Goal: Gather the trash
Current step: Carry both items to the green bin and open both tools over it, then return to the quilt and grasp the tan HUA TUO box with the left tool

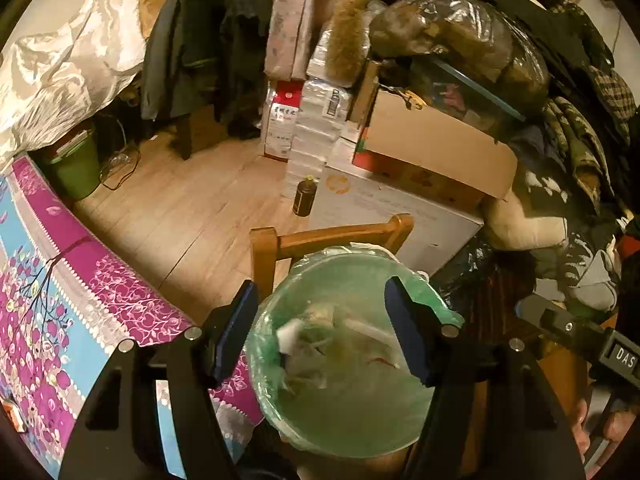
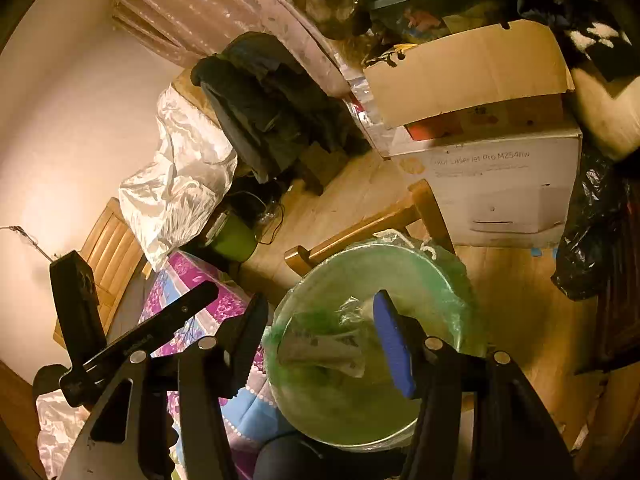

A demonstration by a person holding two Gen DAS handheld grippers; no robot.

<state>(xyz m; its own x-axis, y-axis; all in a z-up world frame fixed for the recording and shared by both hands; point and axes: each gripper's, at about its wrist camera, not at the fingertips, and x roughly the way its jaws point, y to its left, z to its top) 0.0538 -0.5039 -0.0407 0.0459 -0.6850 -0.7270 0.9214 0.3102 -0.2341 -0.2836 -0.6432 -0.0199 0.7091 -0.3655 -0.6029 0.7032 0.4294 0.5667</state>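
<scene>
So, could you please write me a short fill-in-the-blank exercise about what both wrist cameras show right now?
1. The trash bin is lined with a translucent ____ bag.
2. Both the left gripper and the right gripper have their jaws ____ above the bin.
3. Behind the bin stands a ____ chair.
4. The white printer box carries an open ____ box on top.

Missing words: green; open; wooden; cardboard
</scene>
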